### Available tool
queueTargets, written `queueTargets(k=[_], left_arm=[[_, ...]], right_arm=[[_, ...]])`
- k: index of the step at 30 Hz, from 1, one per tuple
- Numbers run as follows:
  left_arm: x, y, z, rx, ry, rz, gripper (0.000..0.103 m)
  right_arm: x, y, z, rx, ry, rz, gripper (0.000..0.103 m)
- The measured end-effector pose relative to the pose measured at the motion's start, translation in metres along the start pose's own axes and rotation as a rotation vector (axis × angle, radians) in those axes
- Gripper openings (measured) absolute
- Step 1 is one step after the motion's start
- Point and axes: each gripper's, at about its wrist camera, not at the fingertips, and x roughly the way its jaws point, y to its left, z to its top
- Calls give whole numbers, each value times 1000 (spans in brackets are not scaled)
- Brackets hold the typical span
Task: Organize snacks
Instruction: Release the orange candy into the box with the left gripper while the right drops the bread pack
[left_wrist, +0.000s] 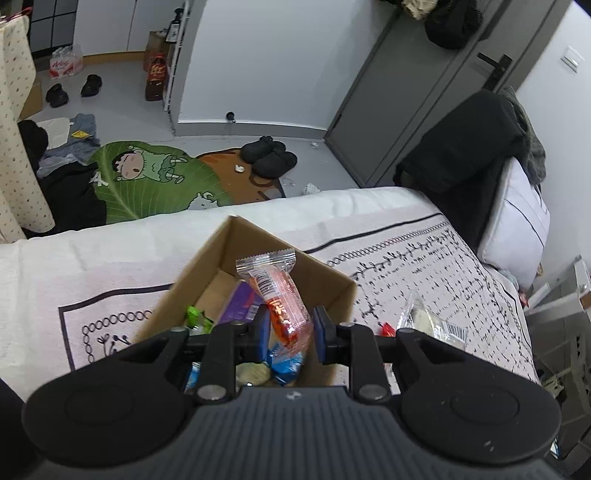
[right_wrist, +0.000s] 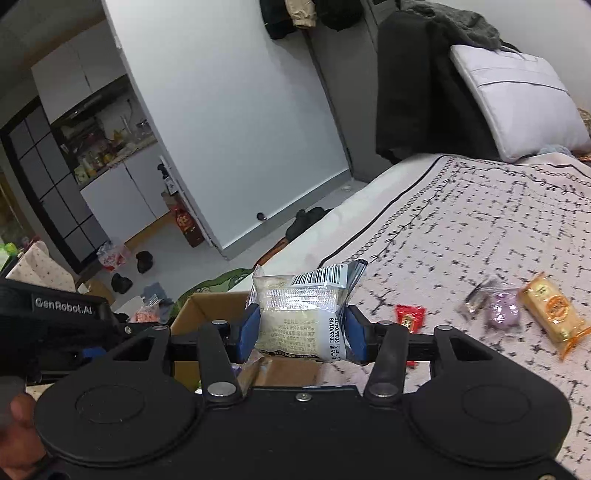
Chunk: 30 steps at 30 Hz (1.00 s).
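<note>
Clamped between the blue pads of the left hand-held gripper (left_wrist: 289, 334) is an orange snack packet (left_wrist: 282, 299), its long axis running up and away from the jaws so that the crimped clear end stands above them. Directly below and ahead of it lies the open cardboard box (left_wrist: 334, 280) on the bed (left_wrist: 424, 258), with a purple packet (left_wrist: 240, 304), a green-wrapped sweet (left_wrist: 195, 317) and blue wrappers (left_wrist: 286, 363) already inside. This gripper tilts steeply down, so the packet hangs over the box's opening; letting go here would probably drop it in.

The right hand-held gripper (right_wrist: 301, 334) grips a pale wrapped cake (right_wrist: 303, 317) across its width, barcode end uppermost. From its camera the same cardboard box (right_wrist: 207, 306) sits lower and to the left, partly under the jaws, and the left gripper's black body shows at the left edge. The right gripper points less steeply, and I judge it farther from the opening, so the left one is the nearer to a drop.

Well to the right on the patterned bedspread, a red sweet (right_wrist: 409, 316), a purple wrapped snack (right_wrist: 500, 306) and a yellow wrapped cake (right_wrist: 552, 314) lie loose, apart from the box and not yet gathered.
</note>
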Motion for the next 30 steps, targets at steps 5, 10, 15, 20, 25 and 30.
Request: queueTargets(k=[5,10,15,20,25,30], left_arm=[[6,23,9,-45,12,15,23],[15,39,15,-72,27,24,23],[28,47,17,-85,54,12,24],[35,50,20,-95,59,-4,27],[39,49,25,-90,72,-11,29],[34,48,29,-88,69,-1,41]], right_arm=[[9,10,-4,-16,14,11,48],[17,20,-8,-34,29,21,48],[26,28,-12,-53,43,31,48],[30,36,-11,-62,19,41,48],[38,42,-13,-79,27,58,54],[31,41,-12,-73,15,38,67]])
